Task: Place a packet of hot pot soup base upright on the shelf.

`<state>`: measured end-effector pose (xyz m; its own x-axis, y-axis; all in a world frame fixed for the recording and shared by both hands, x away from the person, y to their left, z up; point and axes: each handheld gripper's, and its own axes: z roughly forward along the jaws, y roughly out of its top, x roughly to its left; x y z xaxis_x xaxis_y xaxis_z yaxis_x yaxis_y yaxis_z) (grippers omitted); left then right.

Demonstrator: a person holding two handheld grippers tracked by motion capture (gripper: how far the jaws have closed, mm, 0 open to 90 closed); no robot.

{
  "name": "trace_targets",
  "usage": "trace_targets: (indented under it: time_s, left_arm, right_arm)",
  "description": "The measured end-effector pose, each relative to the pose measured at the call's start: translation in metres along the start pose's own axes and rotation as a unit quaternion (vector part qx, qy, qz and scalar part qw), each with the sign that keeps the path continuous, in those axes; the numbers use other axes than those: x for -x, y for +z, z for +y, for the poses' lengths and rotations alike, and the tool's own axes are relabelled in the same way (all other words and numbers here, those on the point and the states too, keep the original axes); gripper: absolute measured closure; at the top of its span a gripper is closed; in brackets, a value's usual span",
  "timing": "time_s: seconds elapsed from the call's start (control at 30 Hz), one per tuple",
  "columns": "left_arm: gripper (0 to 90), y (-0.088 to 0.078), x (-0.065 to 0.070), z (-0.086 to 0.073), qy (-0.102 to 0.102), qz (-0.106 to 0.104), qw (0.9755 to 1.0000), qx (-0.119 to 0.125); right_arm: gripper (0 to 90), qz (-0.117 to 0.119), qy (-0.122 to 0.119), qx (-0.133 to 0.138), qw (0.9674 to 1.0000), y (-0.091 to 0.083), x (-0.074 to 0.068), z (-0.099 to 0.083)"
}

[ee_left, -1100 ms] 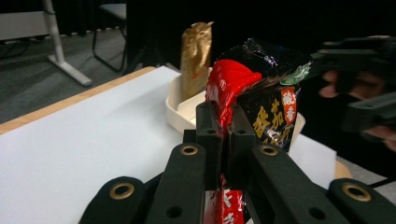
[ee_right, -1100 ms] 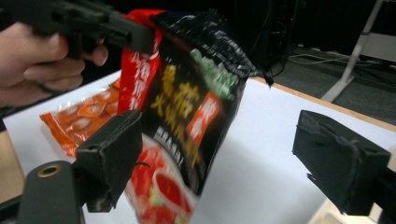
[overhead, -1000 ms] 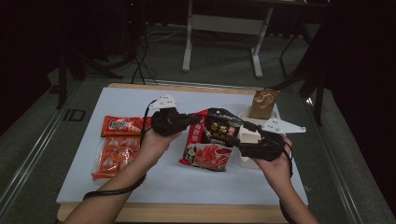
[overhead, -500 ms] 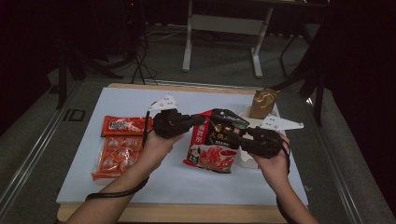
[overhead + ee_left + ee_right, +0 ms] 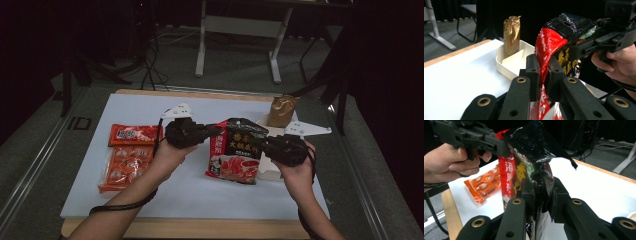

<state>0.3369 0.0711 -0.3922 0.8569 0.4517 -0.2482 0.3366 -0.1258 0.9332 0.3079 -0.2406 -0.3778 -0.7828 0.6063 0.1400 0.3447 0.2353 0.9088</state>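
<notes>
Noodle packet held between both grippers, one side edge in each

The noodle packet point(image 5: 239, 152) stands at the middle of the high view, its long axis running up and down, beside the white tray point(image 5: 267, 170). Your left gripper point(image 5: 216, 133) is clamped on its red left edge. Your right gripper point(image 5: 256, 143) has just been closing and now pinches the dark right edge, so both hands are equally near.

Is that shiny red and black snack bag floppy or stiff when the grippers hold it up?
Probably floppy: the glossy red and black snack bag creases and folds where the left gripper pinches its edge. It likely weighs little, since two thin pinches, with the right gripper on the other side, hold it up. The shiny film may be slippery.
</notes>
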Motion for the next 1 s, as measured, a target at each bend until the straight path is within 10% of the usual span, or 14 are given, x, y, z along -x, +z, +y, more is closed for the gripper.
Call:
trace_targets:
  time_s: [0.17,0.63,0.7,1.0]
  left_arm:
    - [77.8,-0.001,0.002,0.002,0.009,-0.007,0.9999,0.004]
    - [31.7,-0.007,-0.006,-0.010,-0.009,-0.005,0.9999,0.002]
    - [21.8,-0.008,-0.009,-0.013,-0.013,-0.029,0.9995,-0.003]
    - [0.8,-0.013,-0.010,-0.034,-0.002,-0.006,1.0000,-0.008]
  right_arm:
    - [78.6,0.001,0.000,0.010,0.9999,-0.006,0.000,0.006]
    - [79.3,-0.023,-0.005,0.051,0.9984,-0.029,0.014,0.026]
    - [79.3,-0.029,-0.005,0.055,0.9981,-0.031,0.017,0.028]
    - [79.2,-0.054,0.000,0.067,0.9963,-0.040,0.036,0.036]
